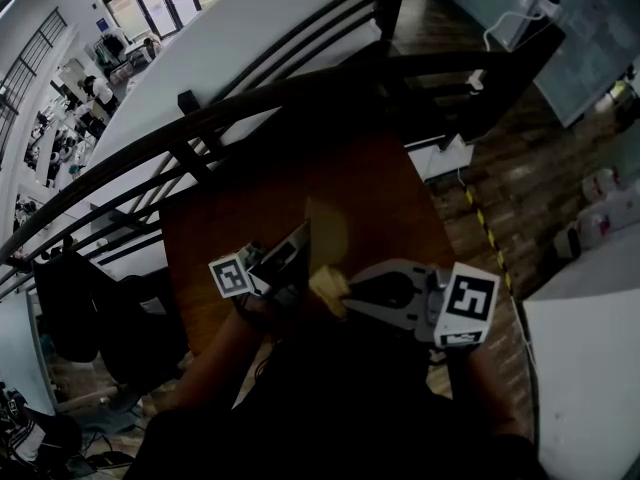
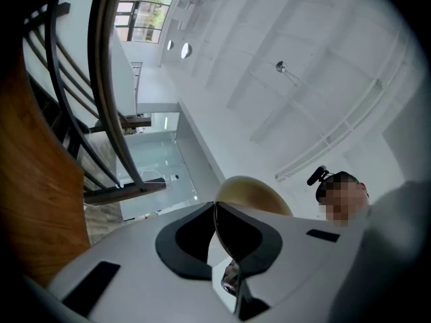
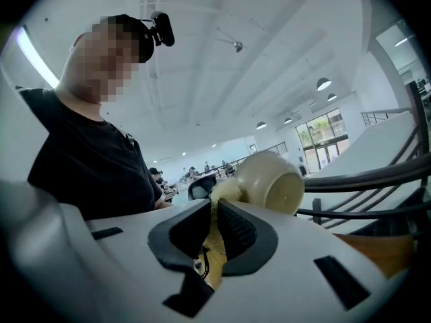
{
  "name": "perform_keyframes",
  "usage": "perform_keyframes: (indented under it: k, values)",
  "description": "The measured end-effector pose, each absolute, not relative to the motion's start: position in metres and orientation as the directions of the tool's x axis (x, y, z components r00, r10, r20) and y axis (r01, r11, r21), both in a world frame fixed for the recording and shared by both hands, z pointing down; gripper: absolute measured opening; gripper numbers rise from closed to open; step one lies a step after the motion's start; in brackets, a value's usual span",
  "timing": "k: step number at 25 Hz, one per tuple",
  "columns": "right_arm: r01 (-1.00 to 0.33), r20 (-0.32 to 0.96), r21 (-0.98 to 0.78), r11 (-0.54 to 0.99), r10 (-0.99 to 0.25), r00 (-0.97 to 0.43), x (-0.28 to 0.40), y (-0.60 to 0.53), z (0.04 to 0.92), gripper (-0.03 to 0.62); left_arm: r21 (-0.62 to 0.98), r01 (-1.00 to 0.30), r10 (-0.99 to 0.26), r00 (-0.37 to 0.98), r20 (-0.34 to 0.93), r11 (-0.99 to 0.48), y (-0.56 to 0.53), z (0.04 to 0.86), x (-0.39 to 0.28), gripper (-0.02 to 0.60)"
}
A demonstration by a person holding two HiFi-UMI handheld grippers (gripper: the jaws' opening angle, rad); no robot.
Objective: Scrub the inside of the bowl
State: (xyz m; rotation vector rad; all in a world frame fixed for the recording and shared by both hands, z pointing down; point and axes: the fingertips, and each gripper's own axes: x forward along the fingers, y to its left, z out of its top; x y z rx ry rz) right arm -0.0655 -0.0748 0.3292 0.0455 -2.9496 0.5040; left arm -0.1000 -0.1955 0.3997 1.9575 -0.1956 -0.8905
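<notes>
Facing sideways, smooth cream bowl (image 3: 273,180)

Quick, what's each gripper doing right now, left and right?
Left gripper: closed, clamped on the rim of the bowl.
Right gripper: closed, holding the sponge.

Past the tips of the left gripper (image 2: 215,207), which is clamped on its rim, only a dome of the bowl (image 2: 254,192) shows; the gripper's own body hides the rest. The sponge (image 3: 225,191) is mostly covered between the pads of the right gripper (image 3: 214,210). Whether its tuft ahead of those jaws reaches inside the bowl cannot be told.
</notes>
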Motion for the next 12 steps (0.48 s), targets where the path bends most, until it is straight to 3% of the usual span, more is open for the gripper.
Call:
perform_keyframes:
  k: [12]
  values:
    - [-0.205, 0.065, -0.285, 0.936, -0.195, -0.979, -0.036, -0.128, 0.300, 0.038, 0.805, 0.234, -0.425, 0.751, -0.506, -0.544, -0.169, 0.406, -0.088, 0.009]
